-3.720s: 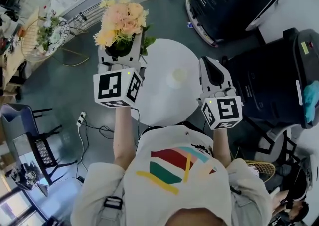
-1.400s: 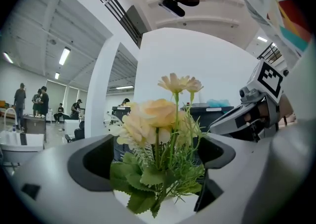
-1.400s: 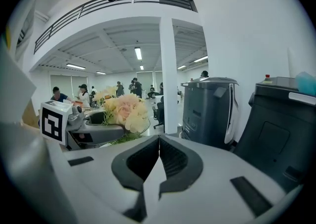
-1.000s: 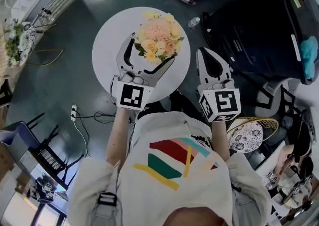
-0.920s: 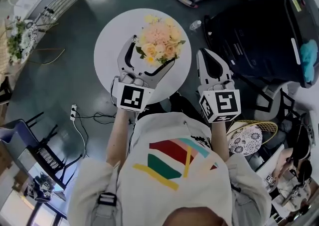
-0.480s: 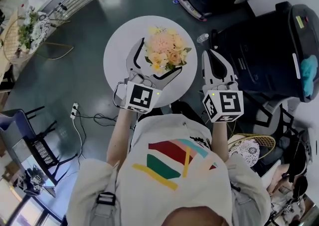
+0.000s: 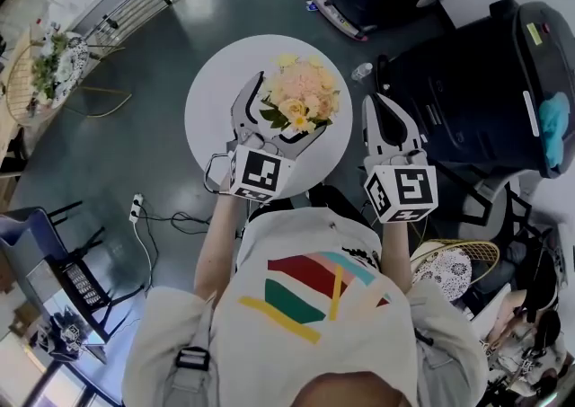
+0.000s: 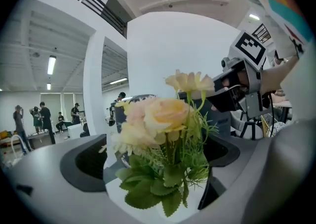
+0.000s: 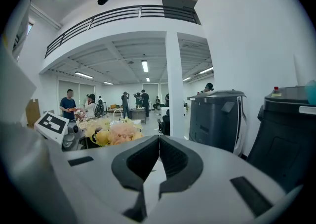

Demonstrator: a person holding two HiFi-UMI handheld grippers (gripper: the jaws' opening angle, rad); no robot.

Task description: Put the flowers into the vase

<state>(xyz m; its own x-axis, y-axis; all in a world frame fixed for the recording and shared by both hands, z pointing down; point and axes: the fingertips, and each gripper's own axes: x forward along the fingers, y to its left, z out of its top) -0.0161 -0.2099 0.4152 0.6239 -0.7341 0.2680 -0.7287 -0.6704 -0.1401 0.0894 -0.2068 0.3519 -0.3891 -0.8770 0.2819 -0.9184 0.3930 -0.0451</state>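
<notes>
The right gripper [image 9: 159, 141] is closed with nothing in it, just beside the table's edge. The left gripper [image 7: 292, 100] has just been opening its jaws. They stand wide, and the flowers [image 8: 163, 119] are upright between them with no pad pressing on them. The bunch stands on the round white table [image 7: 216, 100]; I cannot make out the vase under the leaves. The bunch seems light, with soft blooms that crush easily, so the hold belongs low, on the stems.

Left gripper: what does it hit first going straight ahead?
The flowers, probably: they stand between the left gripper's jaws, which have just been opening, right in its line.
</notes>
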